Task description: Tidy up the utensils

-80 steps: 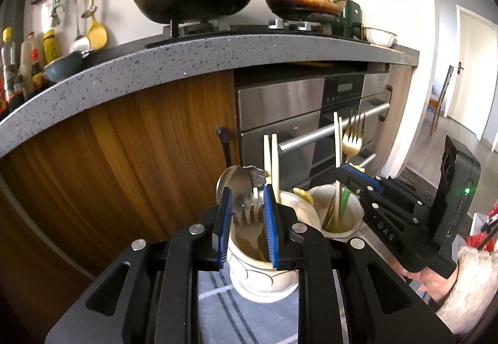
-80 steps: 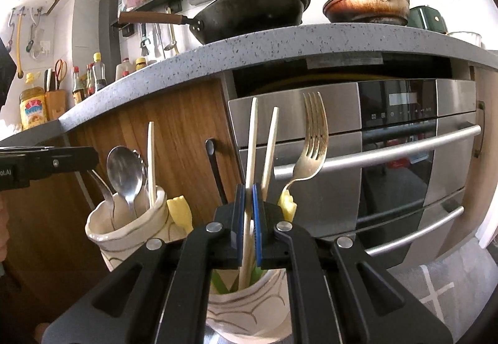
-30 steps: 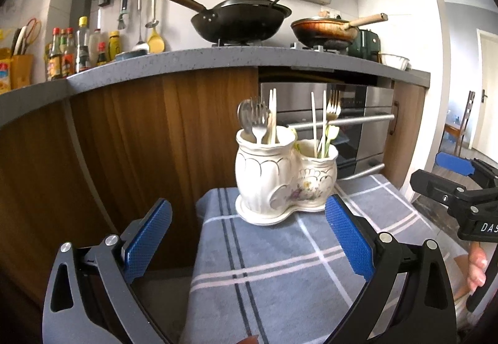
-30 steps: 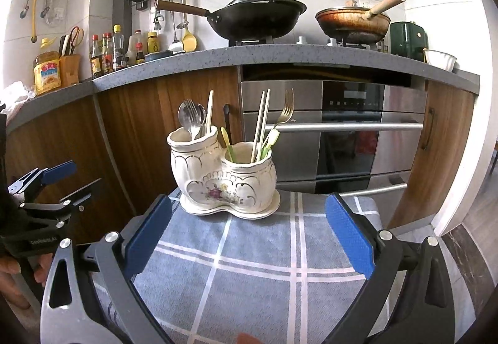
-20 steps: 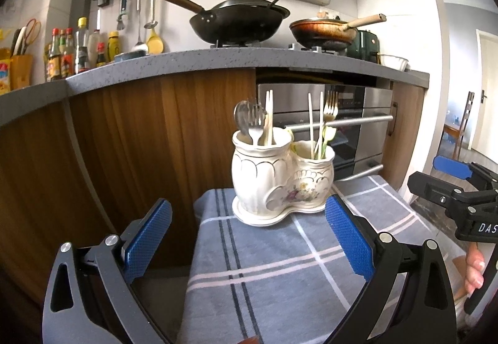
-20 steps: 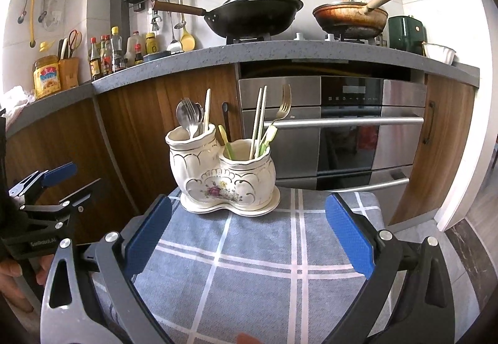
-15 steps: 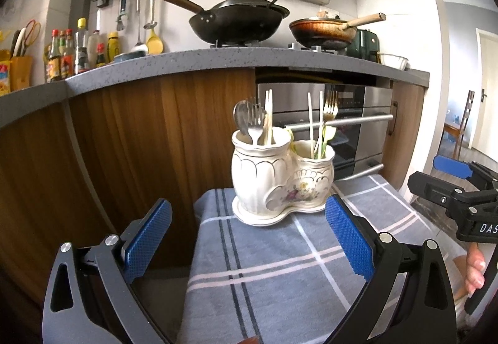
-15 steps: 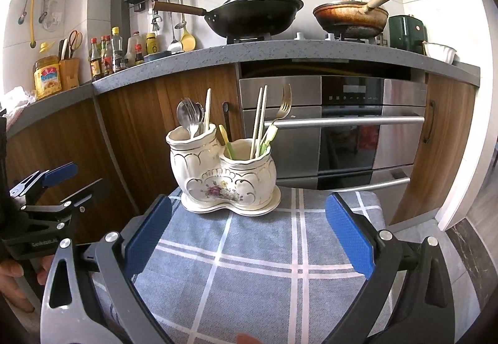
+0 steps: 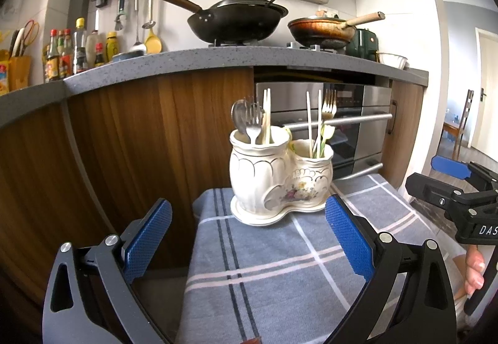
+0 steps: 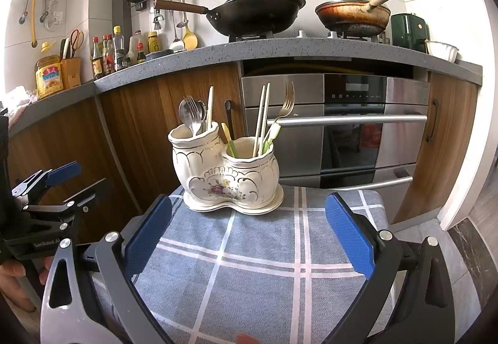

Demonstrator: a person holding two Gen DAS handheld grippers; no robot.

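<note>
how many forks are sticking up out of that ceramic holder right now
2 show. A silver fork stands in the taller compartment beside the spoon; a gold fork leans in the shorter one. The ceramic holder may hide others.

A cream, gilt-trimmed ceramic twin-pot holder (image 10: 228, 179) stood upright on its matching saucer, utensils upright inside. The taller pot held a spoon (image 9: 239, 120), a silver fork (image 10: 193, 113) and pale chopsticks (image 10: 210, 107); the shorter pot beside it held two chopsticks (image 10: 261, 117), a gold fork (image 10: 284, 107) and green-handled pieces (image 10: 231, 143).
</note>
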